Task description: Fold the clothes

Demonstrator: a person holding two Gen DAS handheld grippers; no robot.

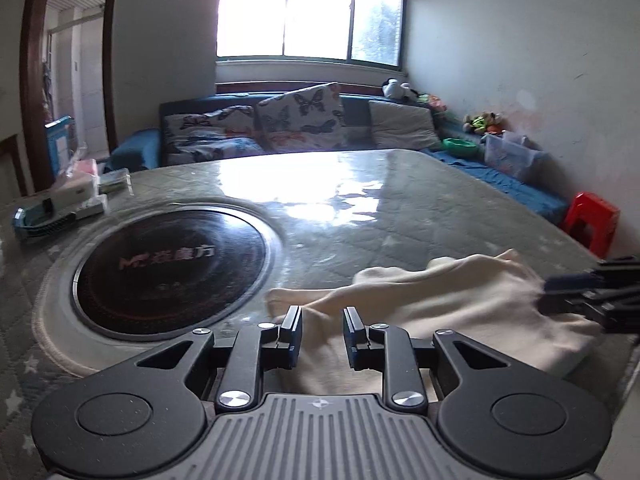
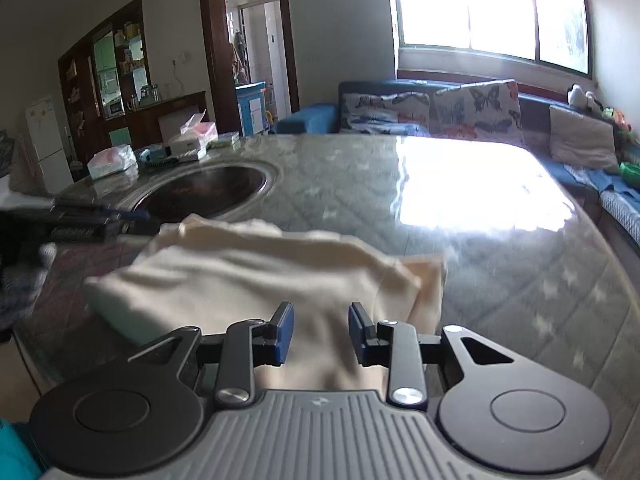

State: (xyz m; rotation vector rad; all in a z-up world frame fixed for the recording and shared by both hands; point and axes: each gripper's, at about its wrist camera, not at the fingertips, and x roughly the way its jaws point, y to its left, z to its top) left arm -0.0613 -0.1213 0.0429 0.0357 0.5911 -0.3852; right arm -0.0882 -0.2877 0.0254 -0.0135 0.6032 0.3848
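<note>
A cream garment point(image 1: 448, 300) lies partly folded and bunched on the glossy grey table point(image 1: 360, 208); it also shows in the right wrist view point(image 2: 248, 276). My left gripper point(image 1: 322, 330) is open, its jaws apart just above the garment's near left part, holding nothing. My right gripper point(image 2: 320, 330) is open over the garment's near right part, holding nothing. The right gripper shows at the right edge of the left wrist view point(image 1: 592, 292), and the left gripper at the left edge of the right wrist view point(image 2: 92, 220).
A round black induction cooktop point(image 1: 168, 264) is set in the table left of the garment. Tissue boxes and small items point(image 1: 76, 196) sit at the far left edge. A blue sofa with butterfly cushions point(image 1: 296, 120) and a red stool point(image 1: 592, 220) stand beyond the table.
</note>
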